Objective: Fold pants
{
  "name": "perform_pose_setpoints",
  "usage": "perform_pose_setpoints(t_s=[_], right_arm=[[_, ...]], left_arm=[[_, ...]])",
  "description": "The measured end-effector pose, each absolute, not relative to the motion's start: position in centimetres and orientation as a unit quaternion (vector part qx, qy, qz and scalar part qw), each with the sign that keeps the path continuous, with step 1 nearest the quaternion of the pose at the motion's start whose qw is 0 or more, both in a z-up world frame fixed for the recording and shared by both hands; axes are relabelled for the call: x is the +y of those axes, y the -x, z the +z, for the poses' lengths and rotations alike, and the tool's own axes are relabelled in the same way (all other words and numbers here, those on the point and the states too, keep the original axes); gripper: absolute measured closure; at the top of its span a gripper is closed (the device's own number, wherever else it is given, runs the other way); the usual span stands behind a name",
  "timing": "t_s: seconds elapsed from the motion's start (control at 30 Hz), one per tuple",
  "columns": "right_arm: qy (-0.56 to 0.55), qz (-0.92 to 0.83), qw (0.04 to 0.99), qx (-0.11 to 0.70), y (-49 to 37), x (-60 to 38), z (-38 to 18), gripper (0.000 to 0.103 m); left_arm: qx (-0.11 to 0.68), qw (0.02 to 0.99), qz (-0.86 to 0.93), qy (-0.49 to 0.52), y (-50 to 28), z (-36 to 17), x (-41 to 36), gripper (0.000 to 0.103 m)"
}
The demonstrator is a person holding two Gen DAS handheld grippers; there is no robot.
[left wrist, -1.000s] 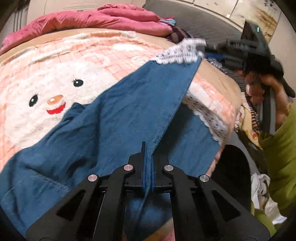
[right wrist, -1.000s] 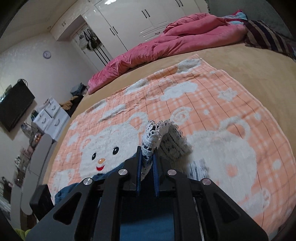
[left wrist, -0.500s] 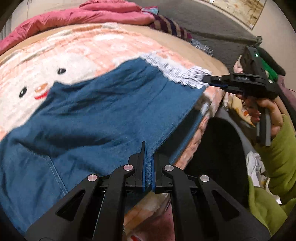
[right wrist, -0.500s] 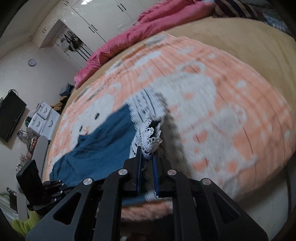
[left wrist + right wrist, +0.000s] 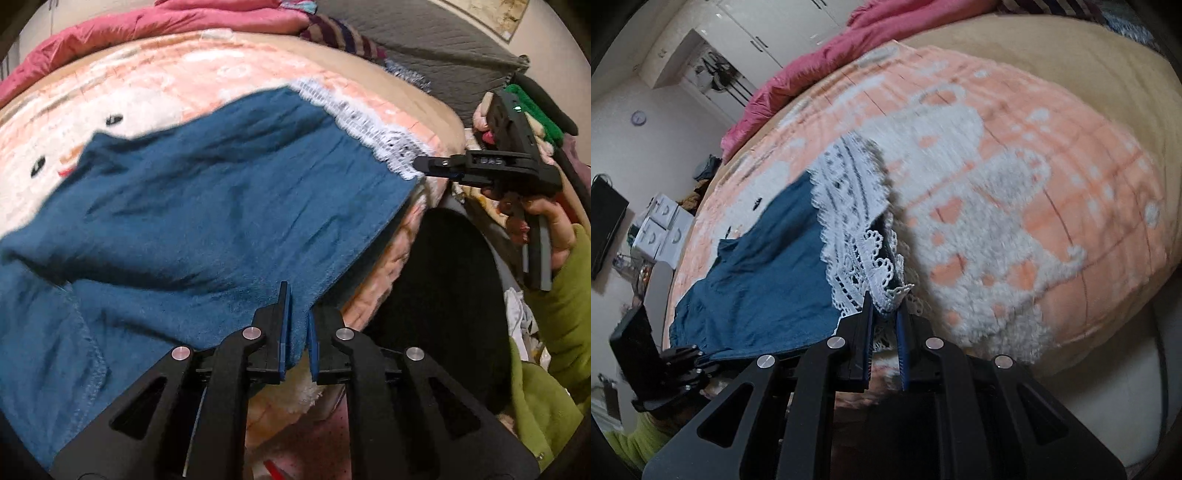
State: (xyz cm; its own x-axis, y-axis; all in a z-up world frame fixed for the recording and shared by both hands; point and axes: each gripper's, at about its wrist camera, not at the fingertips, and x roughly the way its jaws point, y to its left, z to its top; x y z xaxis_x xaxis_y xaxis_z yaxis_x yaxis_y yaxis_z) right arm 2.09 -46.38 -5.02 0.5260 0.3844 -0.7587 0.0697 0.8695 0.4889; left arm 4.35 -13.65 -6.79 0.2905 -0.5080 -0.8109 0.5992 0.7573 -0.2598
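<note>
**Laying the folded leg flat on the bed**

The blue pants (image 5: 192, 206) lie spread over the peach blanket (image 5: 207, 74) on the bed, and they fill the left and centre of the left wrist view. The left claw (image 5: 295, 332) is clamped on the near edge of the blue cloth at the lower centre; its jaws have just opened a little, but the cloth is between them and the grip holds. The right claw (image 5: 884, 317) is clamped on the white lace hem (image 5: 853, 206), at the lower centre of its own view. In the left view it appears at the right edge (image 5: 424, 166), held by a hand (image 5: 546, 225) in a green sleeve (image 5: 565, 302).

The step, as I judge it, is to set the folded layer down with its edges matched. To do it well, both claws should keep the cloth lightly stretched between them, lower it together, and let go only when the lace hem and the side edge rest flat. Some creases show in the middle of the cloth, so a gentle pull apart before the release may help.
</note>
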Motion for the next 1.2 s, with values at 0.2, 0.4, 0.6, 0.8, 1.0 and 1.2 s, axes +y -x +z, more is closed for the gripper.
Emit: perform_pose_setpoints(t_s=[0.2,0.4,0.6,0.8,1.0,1.2], right_arm=[[-0.201,0.069,0.854,0.475,-1.2,-46.6,-3.7,0.067],[-0.189,0.078,0.876,0.437,-1.5,-47.1,-0.5,0.066],[-0.128,0.176,0.869,0.443,-3.9,-40.9,-0.4,0.063],[-0.045,0.153,0.846,0.509,-5.3,-37.9,-5.0,0.058],[-0.058,0.171,0.862,0.474,-4.7,-37.5,-2.8,0.054],[-0.041,0.212,0.857,0.467,-4.6,-34.3,-1.9,0.052]], left_arm=[[0.483,0.802,-0.351,-0.027,-4.3,-6.9,-12.8,0.099],[0.475,0.802,-0.362,-0.006,-2.9,-6.0,-12.0,0.083],[0.464,0.823,-0.325,0.037,-0.9,-4.0,-7.4,0.074],[0.453,0.87,-0.179,0.079,1.0,-1.9,1.7,0.063],[0.462,0.88,-0.057,0.094,2.8,-1.5,8.6,0.042],[0.465,0.876,-0.054,0.115,1.5,-2.4,8.5,0.041]])
